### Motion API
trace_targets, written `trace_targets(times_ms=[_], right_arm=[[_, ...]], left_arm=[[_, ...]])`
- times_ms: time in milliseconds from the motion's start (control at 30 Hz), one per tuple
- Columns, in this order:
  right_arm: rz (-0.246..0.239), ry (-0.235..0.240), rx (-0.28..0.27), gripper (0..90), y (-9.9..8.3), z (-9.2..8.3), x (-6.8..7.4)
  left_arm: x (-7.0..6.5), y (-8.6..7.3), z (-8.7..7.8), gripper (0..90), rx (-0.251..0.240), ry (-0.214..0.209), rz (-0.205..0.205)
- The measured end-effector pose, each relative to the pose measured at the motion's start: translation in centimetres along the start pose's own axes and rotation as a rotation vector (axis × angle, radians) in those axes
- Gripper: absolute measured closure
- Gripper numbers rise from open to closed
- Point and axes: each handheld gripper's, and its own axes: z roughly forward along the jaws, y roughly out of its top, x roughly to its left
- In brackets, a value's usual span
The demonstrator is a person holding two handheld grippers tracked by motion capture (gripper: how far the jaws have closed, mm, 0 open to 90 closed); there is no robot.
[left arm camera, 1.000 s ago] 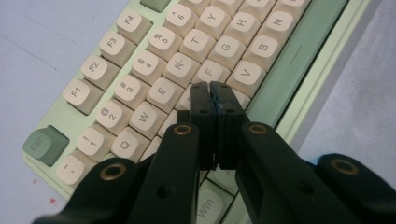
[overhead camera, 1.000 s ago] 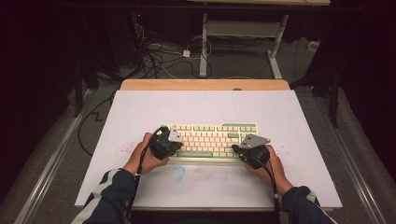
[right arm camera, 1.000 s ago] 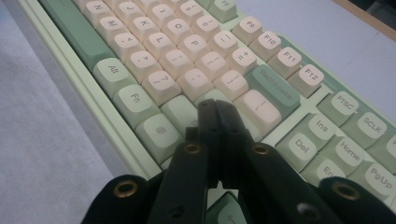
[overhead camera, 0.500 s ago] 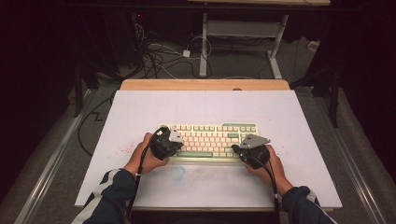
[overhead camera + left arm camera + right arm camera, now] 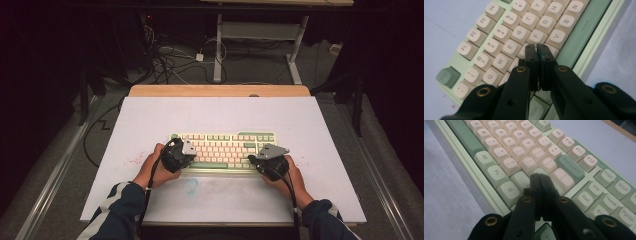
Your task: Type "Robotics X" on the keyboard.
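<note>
From above, the green-and-cream keyboard (image 5: pixel 223 151) lies lengthwise across the white surface (image 5: pixel 150 115), the left gripper (image 5: pixel 176 156) over its left end and the right gripper (image 5: pixel 267 162) over its right. Along the left gripper, clenched jaws grasp nothing, tips just above the D key (image 5: pixel 523 51). Along the right gripper, jaws likewise clenched, tips poised near the Enter key (image 5: pixel 534 173).

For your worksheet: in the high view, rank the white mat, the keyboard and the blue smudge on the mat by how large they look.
1. White mat, largest by far.
2. Keyboard, which lies on the mat.
3. Blue smudge, a small mark near the front edge.
</note>
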Motion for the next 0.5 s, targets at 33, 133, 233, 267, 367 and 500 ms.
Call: trace_targets(times_ms=[33, 133, 233, 267, 367, 500], right_arm=[[0.000, 0.000, 0.000, 90.0, 0.00, 0.00, -0.01], [0.001, 0.001, 0.000, 90.0, 0.00, 0.00, -0.01], [0.000, 0.001, 0.000, 90.0, -0.01, 0.00, -0.02], [0.001, 0.002, 0.000, 90.0, 0.00, 0.00, -0.02], [0.003, 0.003, 0.000, 90.0, 0.01, -0.01, -0.03], [0.003, 0.001, 0.003, 90.0, 0.07, -0.01, -0.08]], left_arm=[[0.00, 0.08, -0.08, 84.8, -0.002, -0.001, 0.000], [0.02, 0.11, -0.11, 84.6, -0.008, 0.001, 0.000], [0.04, 0.12, -0.08, 84.4, -0.010, 0.003, 0.004], [0.03, 0.13, -0.09, 84.2, -0.015, 0.005, 0.005], [0.05, 0.21, -0.19, 82.8, -0.025, 0.005, 0.007], [0.10, 0.38, -0.36, 78.2, -0.057, 0.013, 0.008]])
